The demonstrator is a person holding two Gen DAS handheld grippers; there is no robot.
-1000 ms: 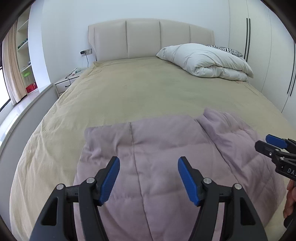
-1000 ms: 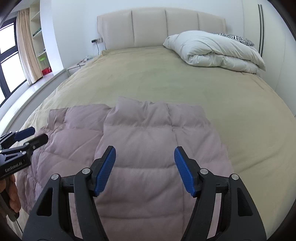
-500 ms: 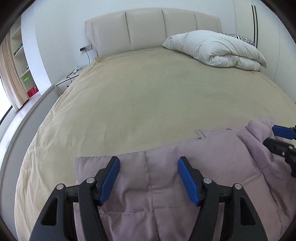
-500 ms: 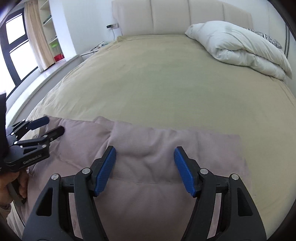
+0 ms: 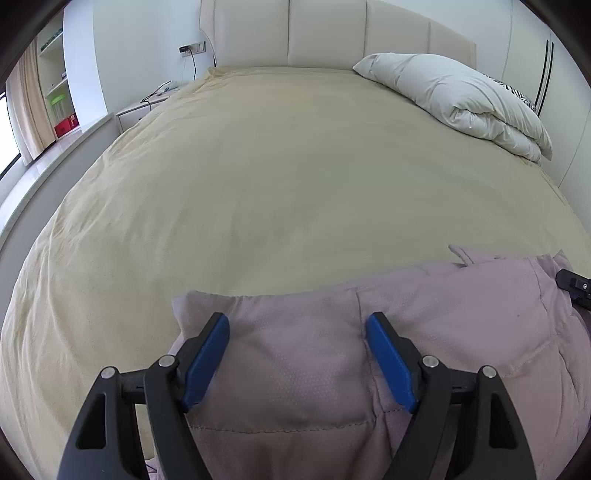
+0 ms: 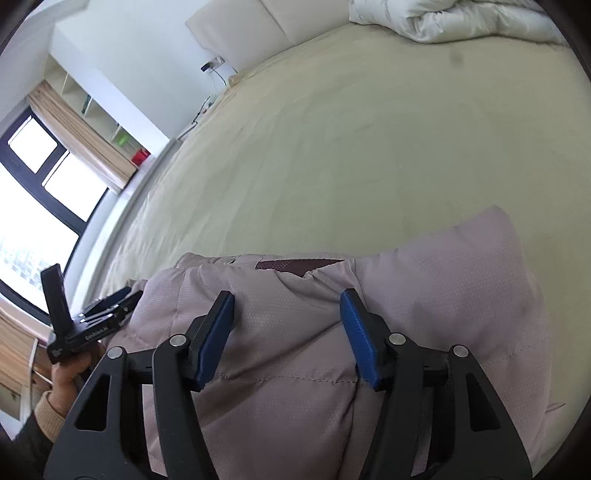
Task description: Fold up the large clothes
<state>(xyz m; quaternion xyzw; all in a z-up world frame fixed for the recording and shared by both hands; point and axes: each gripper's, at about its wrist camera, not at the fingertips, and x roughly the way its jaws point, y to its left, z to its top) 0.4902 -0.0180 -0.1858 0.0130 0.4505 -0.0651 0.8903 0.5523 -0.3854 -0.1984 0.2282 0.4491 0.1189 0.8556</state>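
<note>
A mauve quilted puffer jacket (image 5: 314, 354) lies folded at the near edge of the bed. My left gripper (image 5: 297, 325) is open just above the jacket's left part, near its far edge. My right gripper (image 6: 288, 306) is open over the jacket (image 6: 424, 288), and its view is tilted. A dark red lining patch (image 6: 291, 265) shows at a fold. The left gripper also shows in the right wrist view (image 6: 107, 306), held by a hand at the jacket's left side. The right gripper's tip shows at the right edge of the left wrist view (image 5: 576, 288).
The beige bedspread (image 5: 277, 177) stretches away beyond the jacket. A folded white duvet (image 5: 461, 99) lies at the far right by the padded headboard (image 5: 325, 33). A bedside table (image 5: 140, 110), shelves and a window (image 6: 37, 192) are to the left.
Both grippers have dropped lower and closer to the jacket, which now fills less of each view. The right wrist view has tilted sideways. Both stay open.
</note>
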